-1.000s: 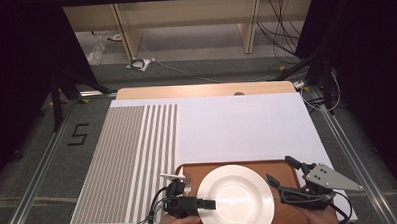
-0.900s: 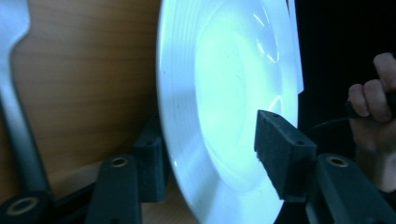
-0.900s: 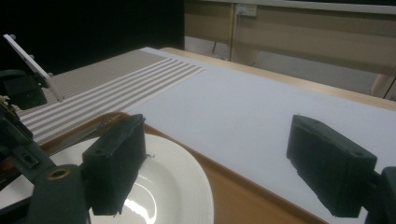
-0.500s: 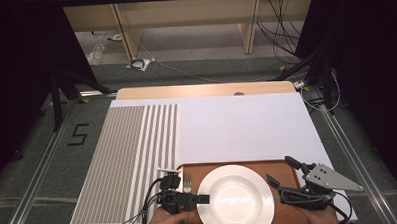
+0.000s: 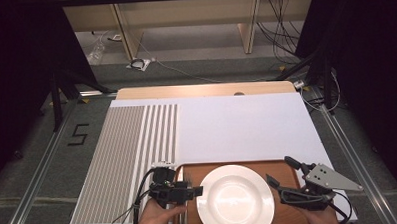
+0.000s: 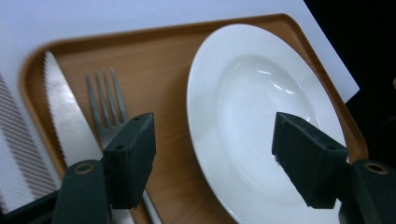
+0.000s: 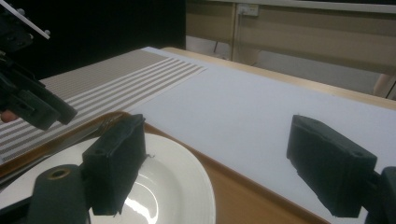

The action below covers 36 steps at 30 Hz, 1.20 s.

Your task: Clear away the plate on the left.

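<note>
Jaws open over the tray, nothing lifted

Jaws of my left gripper (image 6: 212,158) stand wide apart, empty, one over the fork (image 6: 106,105), the other over the plate (image 6: 252,112). My right gripper (image 7: 224,163) gapes too, holding nothing, at the plate's right rim. Fork and knife (image 6: 63,116) lie along the tray's (image 5: 188,168) left edge; the plate sits mid-tray. I judge the work barely begun: everything is untouched, a grasp yet to come.
</note>
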Each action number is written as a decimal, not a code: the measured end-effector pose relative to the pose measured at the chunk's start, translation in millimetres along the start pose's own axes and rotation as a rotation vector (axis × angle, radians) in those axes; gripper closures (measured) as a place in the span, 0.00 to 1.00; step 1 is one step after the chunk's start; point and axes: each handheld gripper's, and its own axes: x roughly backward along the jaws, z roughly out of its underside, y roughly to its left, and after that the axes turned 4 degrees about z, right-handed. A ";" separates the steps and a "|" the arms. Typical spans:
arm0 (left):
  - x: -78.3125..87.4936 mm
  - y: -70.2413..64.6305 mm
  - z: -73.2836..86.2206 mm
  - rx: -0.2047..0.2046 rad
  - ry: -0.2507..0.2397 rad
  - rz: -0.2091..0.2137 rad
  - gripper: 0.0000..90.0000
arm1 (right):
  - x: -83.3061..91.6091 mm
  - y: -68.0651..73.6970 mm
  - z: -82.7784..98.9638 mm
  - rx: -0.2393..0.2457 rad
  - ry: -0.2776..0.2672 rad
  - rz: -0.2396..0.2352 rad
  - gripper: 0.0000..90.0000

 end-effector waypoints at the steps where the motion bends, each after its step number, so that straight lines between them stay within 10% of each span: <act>1: 2.0 -0.2 -1.1 -0.013 -0.004 -0.003 0.32 | -0.1 0.1 0.0 0.001 -0.001 -0.001 0.23; 22: 25.7 -4.6 -7.2 -0.288 -0.158 -0.017 0.26 | -0.1 0.5 0.0 -0.001 0.001 -0.007 0.23; 36: 41.1 -1.3 -4.4 -0.342 -0.271 0.072 0.24 | 0.2 -0.3 0.1 -0.009 -0.004 -0.013 0.23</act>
